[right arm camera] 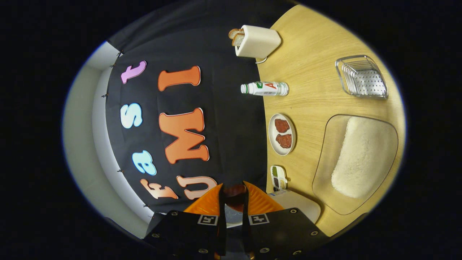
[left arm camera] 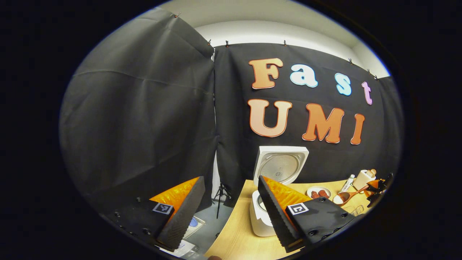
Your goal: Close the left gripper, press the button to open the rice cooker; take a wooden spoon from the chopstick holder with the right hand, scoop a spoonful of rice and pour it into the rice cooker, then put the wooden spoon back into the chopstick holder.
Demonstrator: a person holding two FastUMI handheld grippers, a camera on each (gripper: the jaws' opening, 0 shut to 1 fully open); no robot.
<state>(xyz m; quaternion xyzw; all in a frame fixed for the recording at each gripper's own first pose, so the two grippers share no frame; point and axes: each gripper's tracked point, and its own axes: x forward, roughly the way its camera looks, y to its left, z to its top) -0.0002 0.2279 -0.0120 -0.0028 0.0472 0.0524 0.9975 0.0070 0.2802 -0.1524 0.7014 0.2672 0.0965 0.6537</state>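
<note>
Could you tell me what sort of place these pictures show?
Probably a mock kitchen in a cloth-walled recording booth: an open rice cooker, a toaster holding bread and a plate of meat sit on a wooden table.

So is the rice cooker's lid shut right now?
No, the rice cooker stands with its lid swung upright in the left gripper view.

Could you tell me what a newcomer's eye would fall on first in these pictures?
Probably the white rice cooker standing at the table's left end with its lid raised. In the left gripper view, the right tool holds a wooden spoon heaped with rice to the cooker's right. The right gripper view shows a clear tray of rice beside a plate of meat.
</note>
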